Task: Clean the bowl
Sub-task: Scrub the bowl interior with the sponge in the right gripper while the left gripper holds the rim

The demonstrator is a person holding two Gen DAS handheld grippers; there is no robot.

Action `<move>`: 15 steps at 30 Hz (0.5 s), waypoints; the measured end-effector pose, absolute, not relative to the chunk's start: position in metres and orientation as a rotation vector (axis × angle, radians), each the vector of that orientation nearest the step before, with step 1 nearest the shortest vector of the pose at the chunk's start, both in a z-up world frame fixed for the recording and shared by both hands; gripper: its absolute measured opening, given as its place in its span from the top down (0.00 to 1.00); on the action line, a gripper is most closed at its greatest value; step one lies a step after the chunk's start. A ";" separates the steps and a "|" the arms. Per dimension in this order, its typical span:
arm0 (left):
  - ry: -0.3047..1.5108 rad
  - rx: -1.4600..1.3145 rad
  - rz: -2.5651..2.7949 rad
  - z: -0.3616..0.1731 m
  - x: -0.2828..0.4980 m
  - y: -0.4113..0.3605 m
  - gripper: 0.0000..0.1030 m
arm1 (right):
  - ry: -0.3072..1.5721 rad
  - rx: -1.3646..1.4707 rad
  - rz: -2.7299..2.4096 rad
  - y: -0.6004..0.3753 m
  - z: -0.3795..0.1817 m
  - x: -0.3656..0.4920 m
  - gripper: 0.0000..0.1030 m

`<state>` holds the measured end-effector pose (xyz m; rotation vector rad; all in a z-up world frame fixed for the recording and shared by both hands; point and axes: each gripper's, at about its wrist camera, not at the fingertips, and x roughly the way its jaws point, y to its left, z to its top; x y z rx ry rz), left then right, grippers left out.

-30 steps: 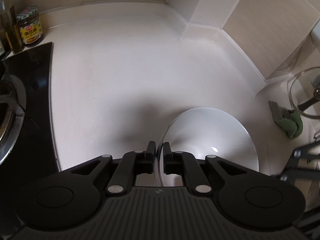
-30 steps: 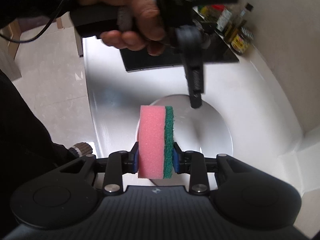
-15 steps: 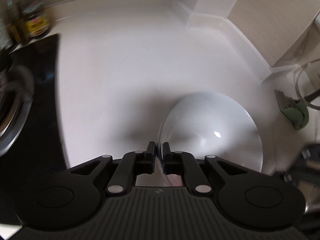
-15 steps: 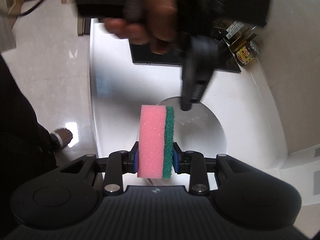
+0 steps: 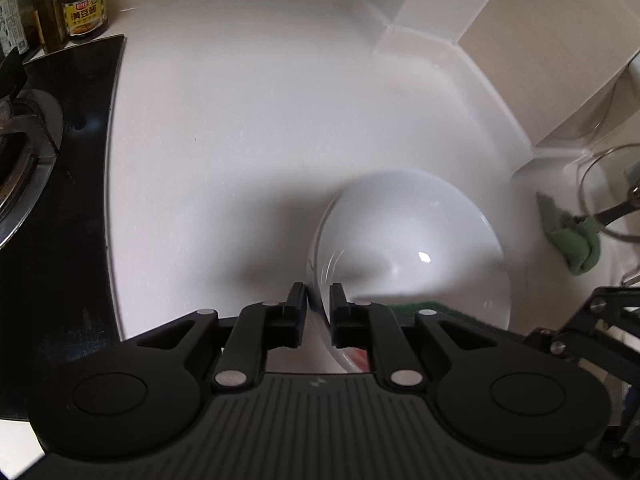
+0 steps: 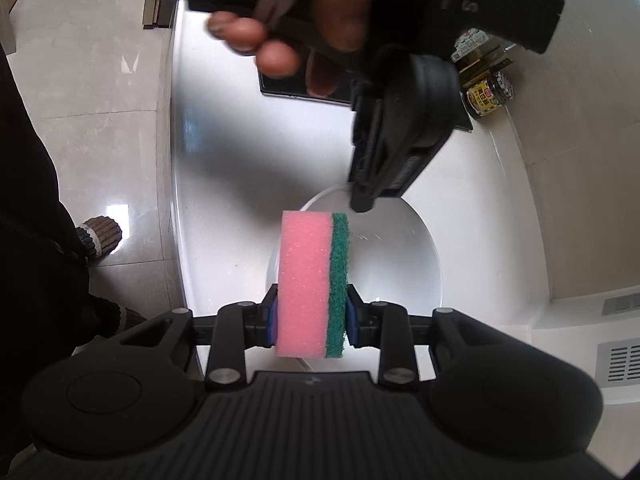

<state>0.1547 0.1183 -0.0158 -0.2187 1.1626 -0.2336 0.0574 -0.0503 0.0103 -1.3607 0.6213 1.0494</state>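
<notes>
A white bowl (image 5: 412, 248) is held tilted above the white counter. My left gripper (image 5: 318, 308) is shut on the bowl's rim. In the right wrist view the bowl (image 6: 396, 264) lies ahead, and the left gripper (image 6: 362, 204) clamps its far rim, held by a hand. My right gripper (image 6: 312, 320) is shut on a pink sponge with a green scouring side (image 6: 312, 280), upright, over the bowl's near edge. The sponge's green edge (image 5: 436, 306) shows at the bowl's near rim in the left wrist view.
A black stove top (image 5: 52, 184) with a burner is on the left. A sauce jar (image 5: 83, 8) and bottles stand at the back left. A green cloth (image 5: 576, 240) and a glass lid (image 5: 612, 196) lie at the right. The counter edge drops to floor (image 6: 100, 128).
The left gripper has lifted and tilted the bowl. The sponge has moved up to the bowl's near rim and now shows in the left wrist view.
</notes>
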 end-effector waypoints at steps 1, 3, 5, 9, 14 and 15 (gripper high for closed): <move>1.164 -0.204 -0.240 -0.016 0.160 0.116 0.92 | 0.616 -1.372 1.054 -0.050 0.010 0.057 0.74; 1.171 -0.165 -0.275 -0.016 0.175 0.111 0.94 | 0.600 -1.419 1.056 -0.053 0.009 0.055 0.74; 1.179 -0.157 -0.306 -0.016 0.192 0.106 0.94 | 0.595 -1.442 1.054 -0.056 0.008 0.055 0.74; 1.177 -0.187 -0.281 -0.011 0.188 0.107 0.94 | 0.593 -1.453 1.051 -0.063 0.008 0.057 0.74; 1.172 -0.235 -0.264 -0.009 0.151 0.114 0.86 | 0.587 -1.443 1.053 -0.065 0.008 0.059 0.74; 1.182 -0.222 -0.259 -0.010 0.152 0.111 0.85 | 0.581 -1.448 1.050 -0.066 0.007 0.059 0.74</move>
